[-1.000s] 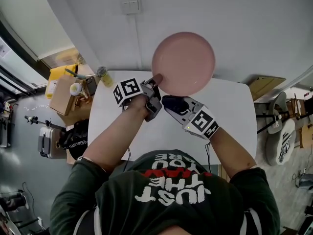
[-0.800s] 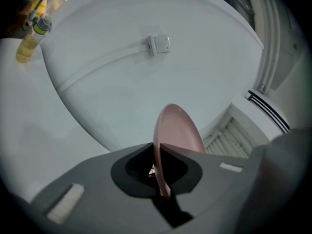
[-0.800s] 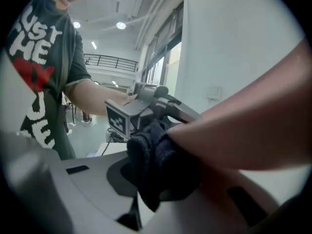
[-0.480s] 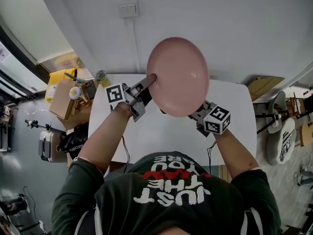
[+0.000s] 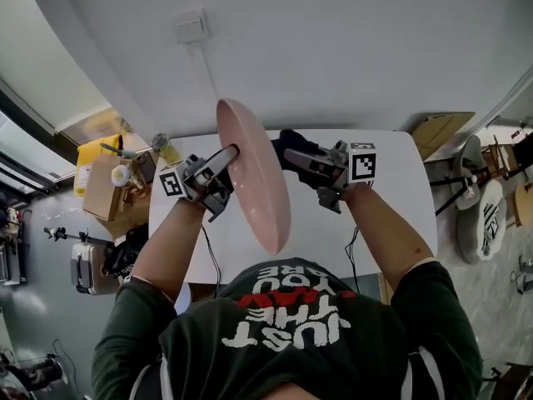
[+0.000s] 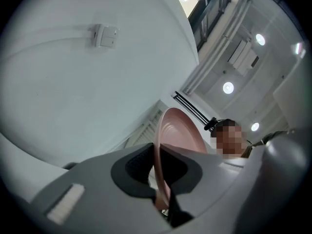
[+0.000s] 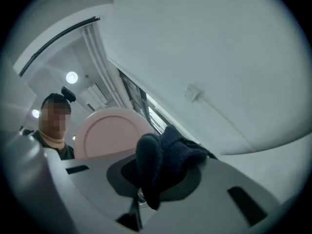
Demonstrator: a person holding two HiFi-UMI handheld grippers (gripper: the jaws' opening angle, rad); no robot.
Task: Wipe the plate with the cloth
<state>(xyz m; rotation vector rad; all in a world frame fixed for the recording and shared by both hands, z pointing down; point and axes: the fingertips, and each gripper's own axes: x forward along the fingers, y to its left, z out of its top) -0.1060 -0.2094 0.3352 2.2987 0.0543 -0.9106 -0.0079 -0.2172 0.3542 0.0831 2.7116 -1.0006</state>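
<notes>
A pink plate [image 5: 256,182] is held up on edge above the white table [image 5: 387,186], its thin side towards the head view. My left gripper [image 5: 228,153] is shut on its left rim; in the left gripper view the plate [image 6: 179,130] rises from between the pads of that gripper [image 6: 157,173]. My right gripper [image 5: 291,155] is just right of the plate, shut on a dark blue cloth [image 5: 290,142]. In the right gripper view the bunched cloth [image 7: 168,155] fills the right gripper [image 7: 155,179], and the plate's round face [image 7: 109,133] stands behind it, apart from the cloth.
A cardboard box [image 5: 102,173] with small items and a yellow bottle [image 5: 163,147] stand off the table's left edge. More boxes [image 5: 450,140] lie to the right. A white wall with a switch [image 5: 190,27] rises behind the table.
The plate has been lifted and turned from facing the head camera to edge-on. The right gripper with the cloth has risen from below the plate to its right side.
</notes>
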